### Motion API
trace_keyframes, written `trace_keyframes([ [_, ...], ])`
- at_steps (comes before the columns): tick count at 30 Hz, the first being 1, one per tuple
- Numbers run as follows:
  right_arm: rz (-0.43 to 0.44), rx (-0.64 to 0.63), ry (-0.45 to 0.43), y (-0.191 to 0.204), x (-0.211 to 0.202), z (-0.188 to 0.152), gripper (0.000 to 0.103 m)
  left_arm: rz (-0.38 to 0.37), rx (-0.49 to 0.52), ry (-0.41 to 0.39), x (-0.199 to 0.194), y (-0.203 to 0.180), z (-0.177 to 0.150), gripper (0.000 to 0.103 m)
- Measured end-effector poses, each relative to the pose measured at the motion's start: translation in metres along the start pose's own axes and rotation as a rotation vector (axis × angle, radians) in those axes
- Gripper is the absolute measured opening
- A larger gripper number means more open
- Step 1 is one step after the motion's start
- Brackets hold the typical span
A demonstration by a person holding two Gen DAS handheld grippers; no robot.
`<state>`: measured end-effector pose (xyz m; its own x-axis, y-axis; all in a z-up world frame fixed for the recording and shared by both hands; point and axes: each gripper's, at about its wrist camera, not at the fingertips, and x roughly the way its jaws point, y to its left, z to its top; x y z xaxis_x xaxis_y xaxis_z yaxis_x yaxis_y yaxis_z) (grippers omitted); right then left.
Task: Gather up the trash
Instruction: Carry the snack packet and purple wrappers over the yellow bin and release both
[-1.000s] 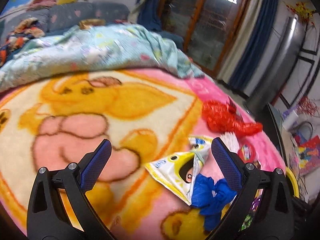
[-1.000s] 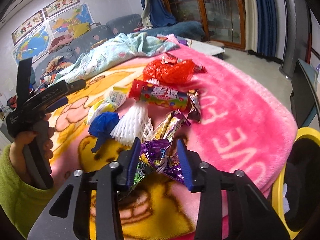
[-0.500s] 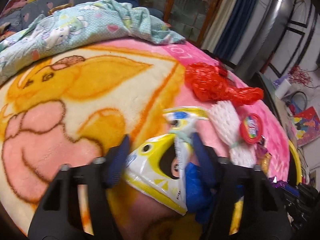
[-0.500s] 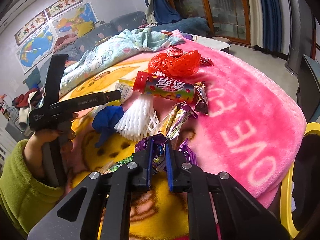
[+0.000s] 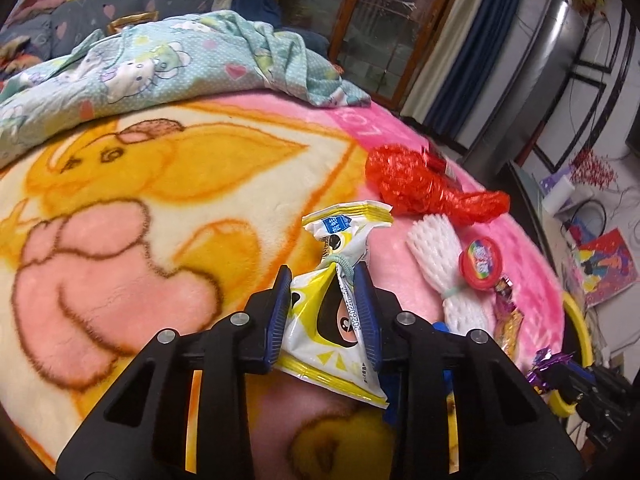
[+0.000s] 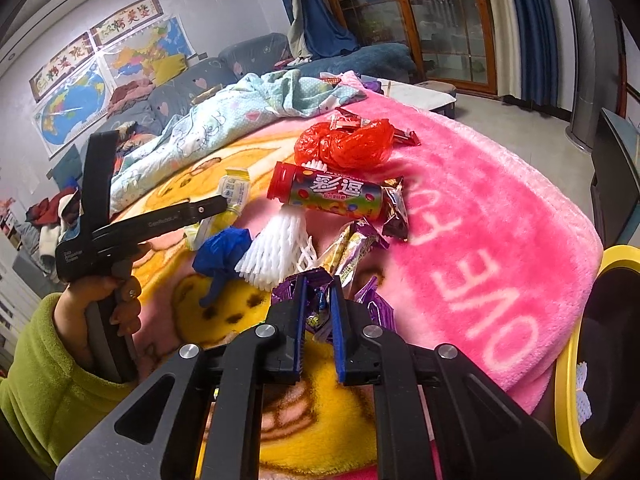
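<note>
My left tongs [image 5: 323, 280] pinch the yellow packet [image 5: 334, 320] at its tied neck; right tongs [image 6: 319, 296] clamp a purple wrapper [image 6: 316, 280] — both light, crinkly, slippery film. Beyond the packet lie foam net [image 5: 436, 264] and red bag [image 5: 412, 184]; grip bunched folds.

Yellow-white snack bag [image 5: 336, 320] crumpled; purple wrapper [image 6: 318, 300] crinkled, on blanket.

The blue glove [image 5: 440, 326] hides mostly behind the left claw [image 5: 326, 276]; the yellow bin [image 6: 568, 364] is cut off by the frame edge.
</note>
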<state>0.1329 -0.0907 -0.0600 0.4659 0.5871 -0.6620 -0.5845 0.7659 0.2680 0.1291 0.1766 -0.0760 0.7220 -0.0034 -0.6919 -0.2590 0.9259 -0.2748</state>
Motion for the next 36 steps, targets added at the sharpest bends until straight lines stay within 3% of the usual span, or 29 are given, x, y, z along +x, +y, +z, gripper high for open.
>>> trace_keyframes([
  [12, -0.008, 0.005, -0.039, -0.003, -0.014, 0.008, 0.011, -0.05, 0.002, -0.11, -0.045, -0.021, 0.01, 0.025],
  [36, -0.079, 0.049, -0.147, -0.032, -0.055, 0.029, 0.011, -0.195, 0.114, -0.105, -0.06, -0.098, -0.004, 0.025],
])
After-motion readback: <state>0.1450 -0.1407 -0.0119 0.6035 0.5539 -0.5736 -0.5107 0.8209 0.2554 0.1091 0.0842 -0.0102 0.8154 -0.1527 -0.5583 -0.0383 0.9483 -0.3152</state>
